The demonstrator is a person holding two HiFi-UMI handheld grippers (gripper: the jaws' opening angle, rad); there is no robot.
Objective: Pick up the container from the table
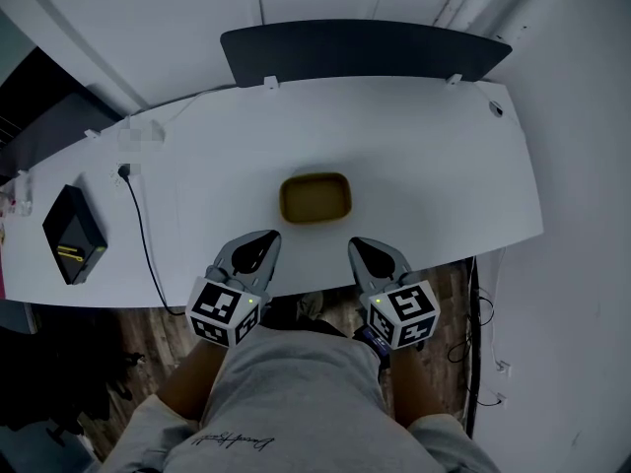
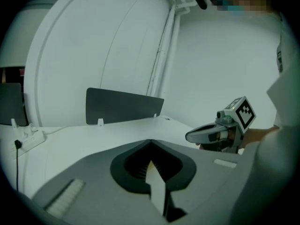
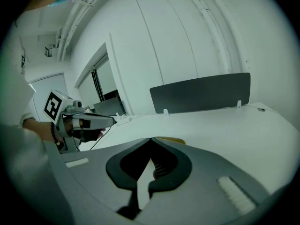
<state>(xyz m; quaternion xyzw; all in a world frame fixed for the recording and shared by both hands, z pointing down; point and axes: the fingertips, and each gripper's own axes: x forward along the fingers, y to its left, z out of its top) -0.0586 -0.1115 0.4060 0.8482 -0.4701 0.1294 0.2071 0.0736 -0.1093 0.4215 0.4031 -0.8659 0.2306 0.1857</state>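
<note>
**Both grippers at the near edge of the worktop, container untouched**

Head view: a white worktop (image 1: 424, 156) with a curved far edge carries a shallow yellow container (image 1: 315, 197), which sits upright near the middle of the surface, towards the near side. The left gripper (image 1: 268, 236) and the right gripper (image 1: 355, 246) are held over the near edge of the worktop, one to each side of the container's near rim. Both point towards it and both stay apart from it.

Left gripper view: the fingers (image 2: 187, 172) are clenched tip to tip and enclose nothing; only bare worktop lies past the tips.

Right gripper view: the fingers (image 3: 201, 172) are likewise clenched and empty, and a yellow sliver of the container shows just beyond the tips.

A dark panel (image 1: 365, 49) stands upright along the far edge of the worktop. At the left end lies a black box (image 1: 73, 233), well apart from the container, with a black cable (image 1: 143, 239) running beside it and over the near edge.
</note>
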